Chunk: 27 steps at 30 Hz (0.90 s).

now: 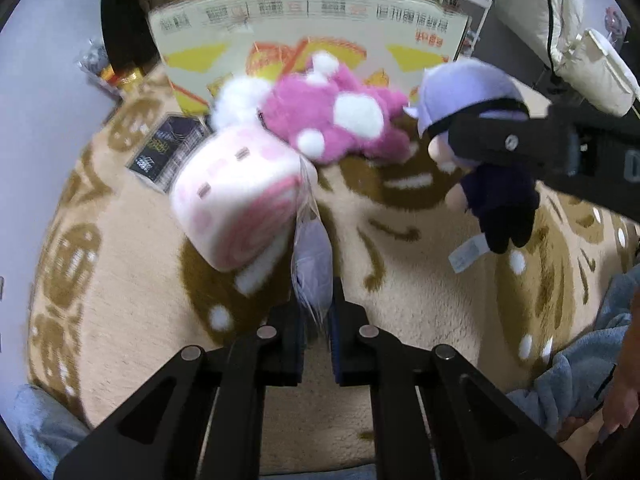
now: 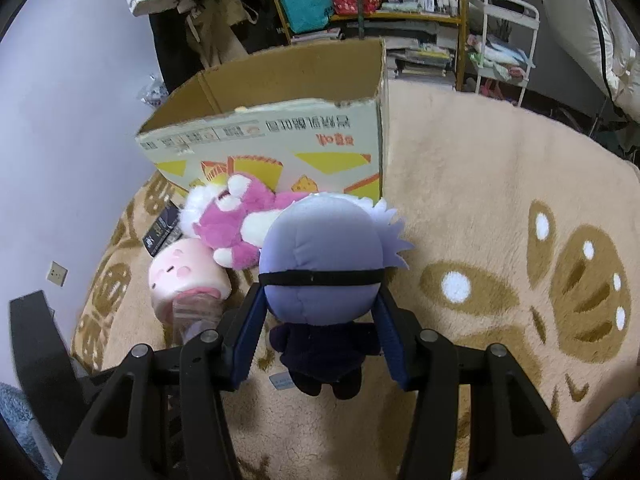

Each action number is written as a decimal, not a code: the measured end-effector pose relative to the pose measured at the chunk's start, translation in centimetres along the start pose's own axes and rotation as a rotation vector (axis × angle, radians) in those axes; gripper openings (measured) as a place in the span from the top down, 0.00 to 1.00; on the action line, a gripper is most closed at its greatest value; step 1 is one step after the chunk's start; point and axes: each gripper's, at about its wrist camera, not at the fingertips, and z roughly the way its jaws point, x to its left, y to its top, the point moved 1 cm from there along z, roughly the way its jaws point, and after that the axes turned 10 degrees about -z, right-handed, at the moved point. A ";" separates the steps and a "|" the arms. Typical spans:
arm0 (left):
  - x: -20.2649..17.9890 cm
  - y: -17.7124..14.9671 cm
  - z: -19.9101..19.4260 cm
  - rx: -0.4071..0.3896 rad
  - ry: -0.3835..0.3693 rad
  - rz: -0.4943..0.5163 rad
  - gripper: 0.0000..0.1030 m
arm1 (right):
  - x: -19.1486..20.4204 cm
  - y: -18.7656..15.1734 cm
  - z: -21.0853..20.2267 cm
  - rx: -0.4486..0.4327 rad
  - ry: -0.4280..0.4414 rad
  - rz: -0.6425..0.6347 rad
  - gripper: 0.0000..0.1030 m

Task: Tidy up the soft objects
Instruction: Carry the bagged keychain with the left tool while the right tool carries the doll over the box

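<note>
My left gripper [image 1: 316,308] is shut on the clear tag [image 1: 314,268] of a pink-and-white cube plush [image 1: 236,196], which hangs above the rug; it also shows in the right wrist view [image 2: 188,280]. My right gripper [image 2: 320,320] is shut on the head of a purple-haired doll [image 2: 320,264] with a black blindfold and dark clothes, also seen in the left wrist view [image 1: 476,128]. A magenta plush with white spots [image 1: 336,120] lies on the rug against the open cardboard box [image 2: 280,136].
A beige rug with brown patterns [image 2: 500,200] covers the floor. A dark packet [image 1: 168,152] lies left of the box. Shelves [image 2: 380,0] and a white cart [image 2: 508,40] stand behind. Blue fabric [image 1: 580,360] lies at the right.
</note>
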 end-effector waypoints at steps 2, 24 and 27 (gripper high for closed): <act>0.5 0.3 -1.6 -0.035 -0.008 0.001 0.90 | 0.1 0.2 -0.8 -0.034 -0.004 -0.004 0.45; 2.9 9.1 -13.1 -0.392 -0.007 0.067 0.90 | 0.7 4.7 -7.5 -0.322 -0.015 -0.047 0.45; 3.0 10.8 -13.5 -0.429 -0.007 0.075 0.90 | 0.8 5.9 -7.9 -0.348 -0.034 -0.063 0.45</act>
